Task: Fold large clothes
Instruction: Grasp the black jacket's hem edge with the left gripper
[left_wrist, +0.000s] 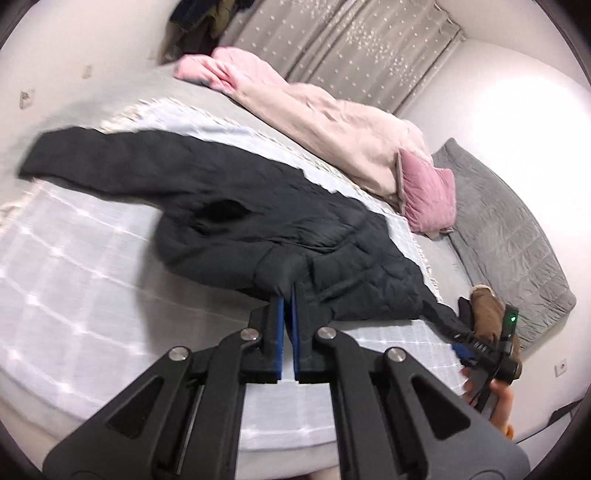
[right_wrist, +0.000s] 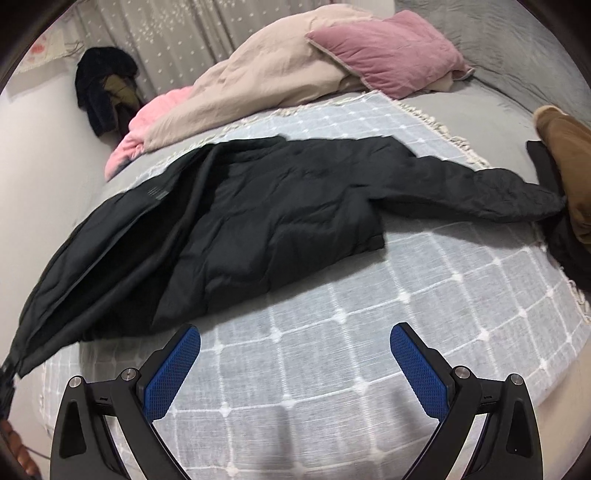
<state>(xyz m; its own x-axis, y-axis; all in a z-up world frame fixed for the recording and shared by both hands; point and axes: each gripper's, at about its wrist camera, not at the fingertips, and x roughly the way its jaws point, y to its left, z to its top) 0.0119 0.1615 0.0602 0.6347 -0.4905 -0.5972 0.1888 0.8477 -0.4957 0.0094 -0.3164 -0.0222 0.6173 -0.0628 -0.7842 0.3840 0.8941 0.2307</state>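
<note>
both grippers, left gripper (left_wrist: 289, 295) and right gripper (right_wrist: 295, 341), have black linkage arms, silver pivot screws and blue textured pads (right_wrist: 173, 373).

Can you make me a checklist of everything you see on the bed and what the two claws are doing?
Surface: a bed with a pale checked blanket over a grey sheet.
Job's things: one black jacket lying spread out, one sleeve stretched toward the right in the right wrist view.
Clutter: a beige duvet, a pink blanket, a pink pillow, a grey pillow, something brown at the edge.
Grippers: left claw shut on the jacket's edge; right claw open, hovering over the blanket, holding nothing.
Cables: a dark cable near the wall, too small to tell more.
Surroundings: dotted curtains, white walls, dark clothes hanging by the curtain.
</note>
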